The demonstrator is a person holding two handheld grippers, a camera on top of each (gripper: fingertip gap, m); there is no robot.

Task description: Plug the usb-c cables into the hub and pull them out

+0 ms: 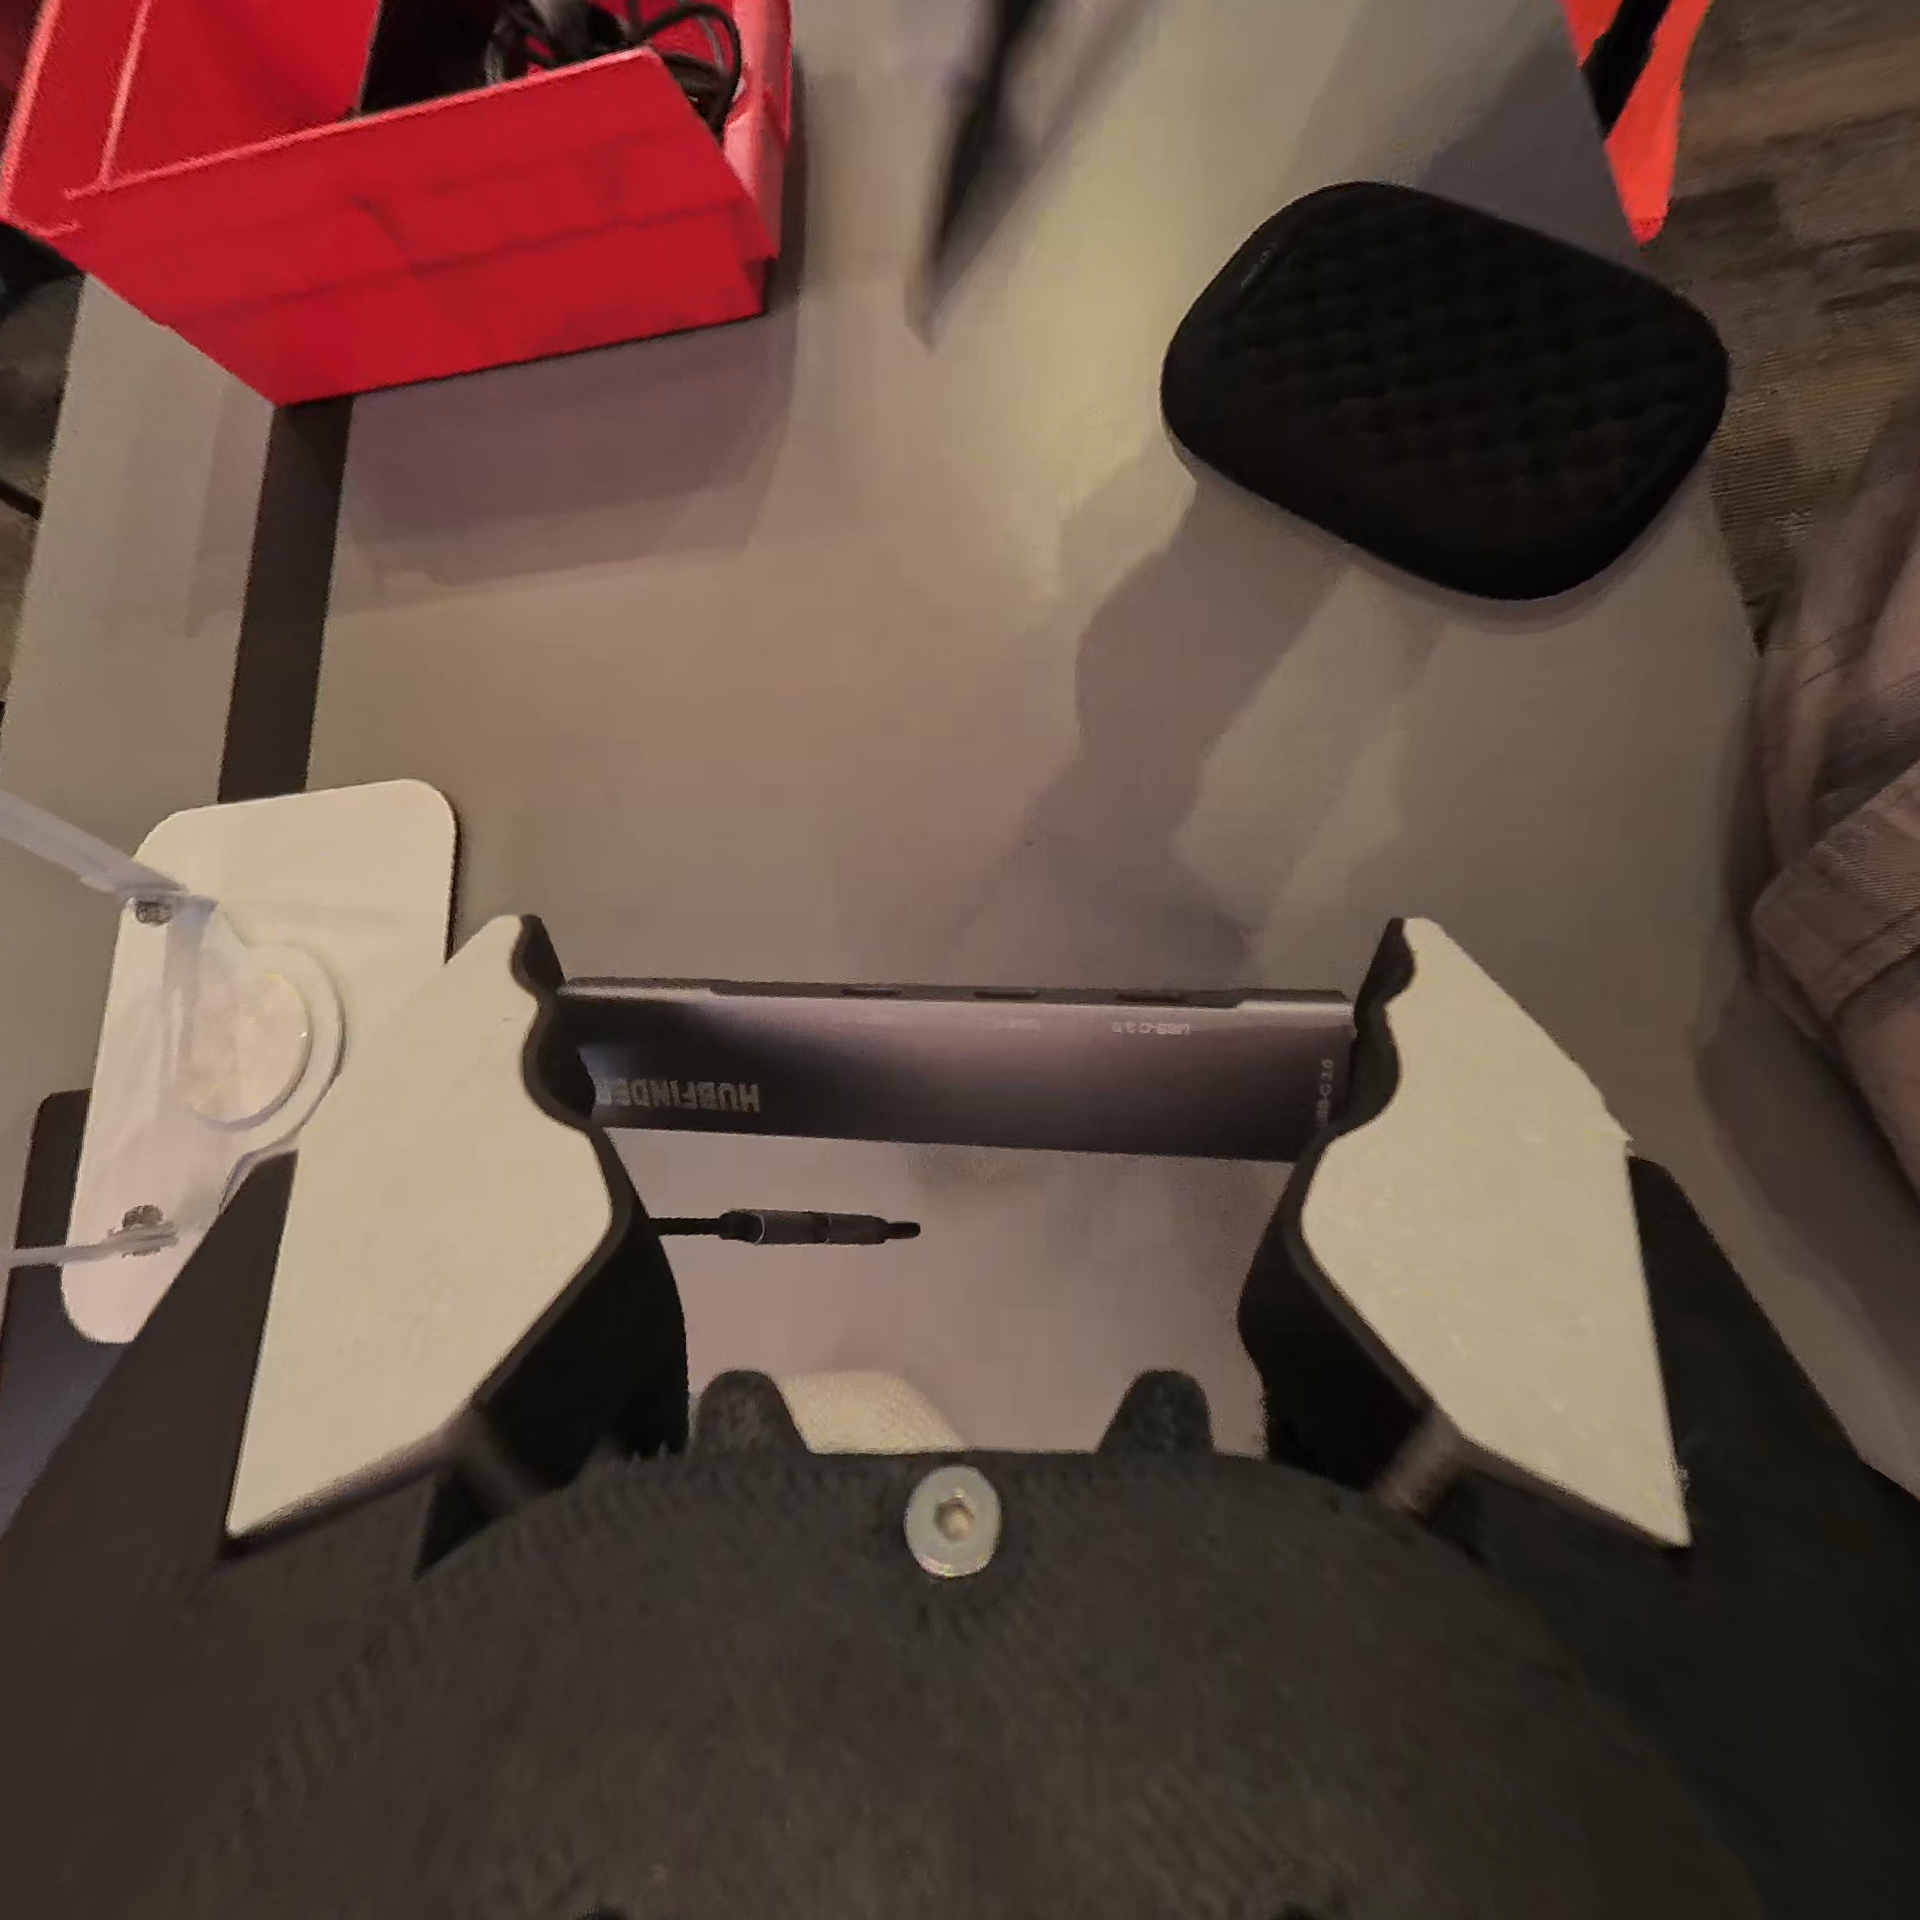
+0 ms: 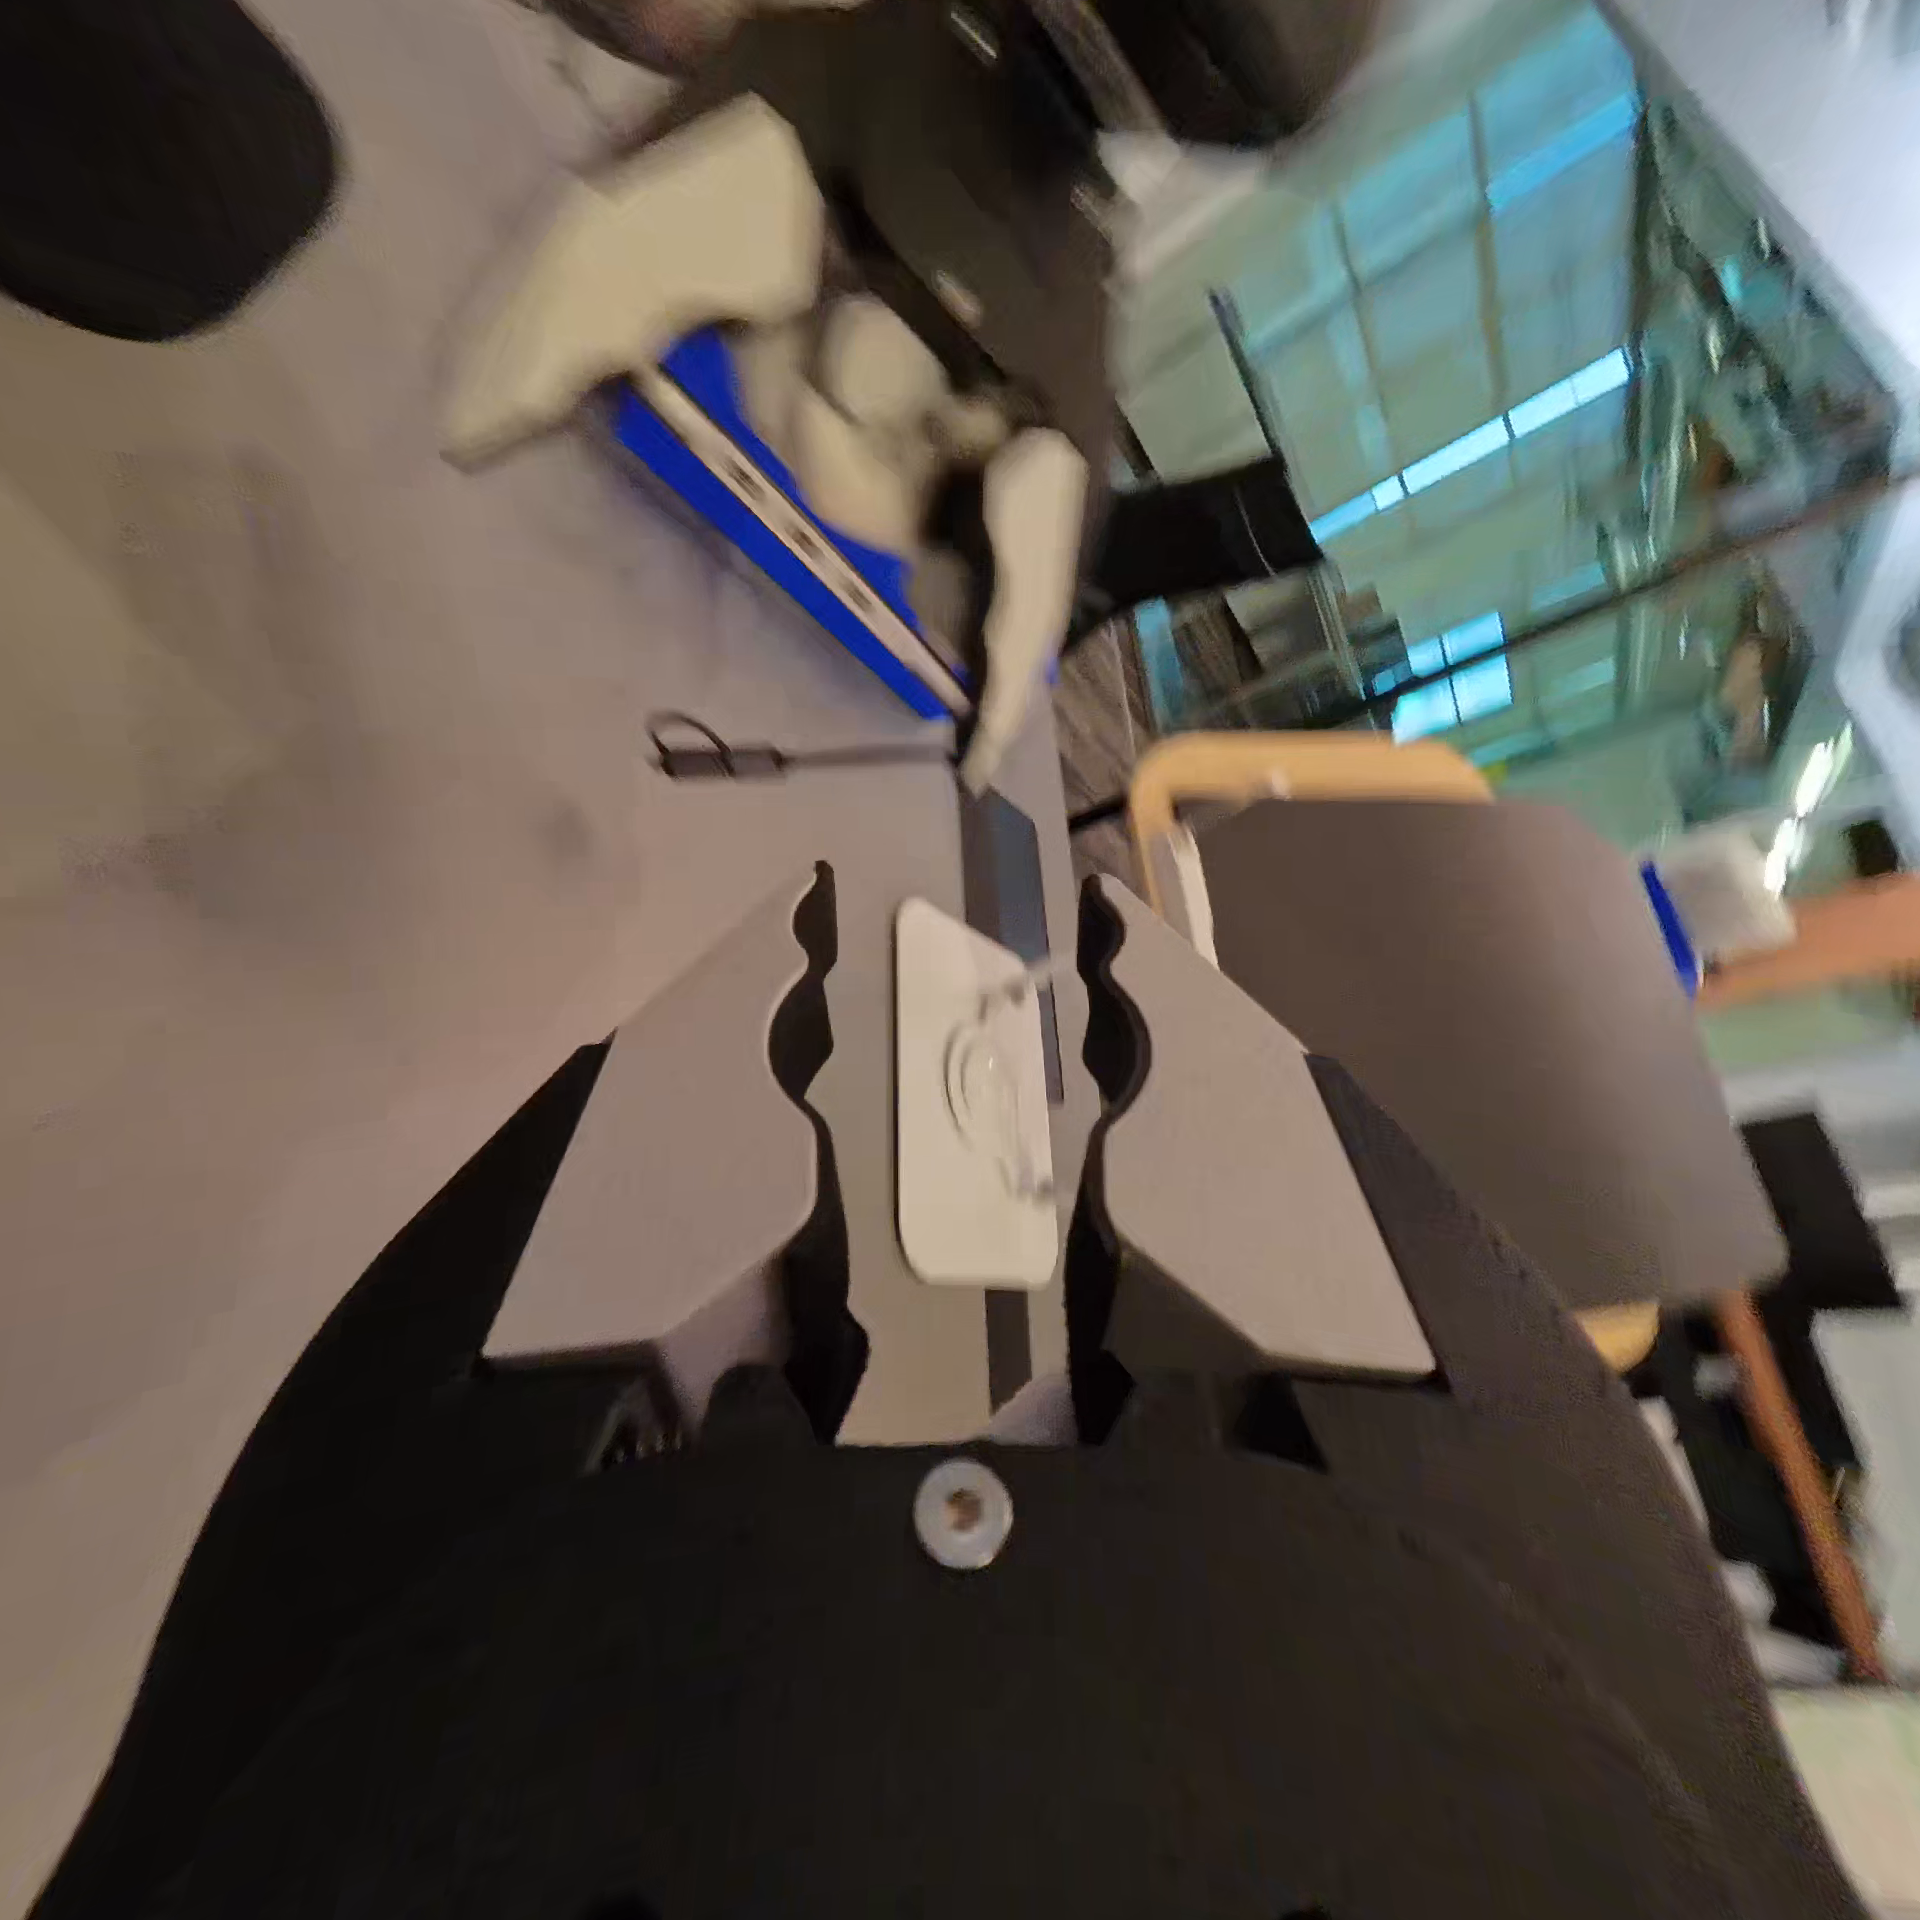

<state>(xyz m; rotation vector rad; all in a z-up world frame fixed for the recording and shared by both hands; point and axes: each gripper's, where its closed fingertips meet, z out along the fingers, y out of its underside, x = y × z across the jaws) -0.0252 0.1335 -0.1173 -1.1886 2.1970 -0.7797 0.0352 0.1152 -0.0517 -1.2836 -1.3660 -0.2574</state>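
While we held the hub lengthwise in the left gripper, its jaws were spread wide and pressed on the hub's two short ends. The hub was a slim dark grey bar, lifted clear of the pale counter, with a row of ports along its far edge. Below it, on the counter, we saw a usb-c cable lying loose, its dark plug pointing right and touching nothing.

To the left of the left gripper sat a white plate with a clear bracket. Farther back we saw a red box holding dark cords, and to the right a black quilted pouch.

Our right gripper held nothing; its jaws stood narrowly apart above the counter edge, framing the white plate beneath. From that blurred view we made out the left gripper farther off, gripping the hub, which showed there as a pale strip edged in blue. The cable's plug lay on the counter just below it. Beyond the counter edge stood a chair with a dark seat and a light wooden frame.
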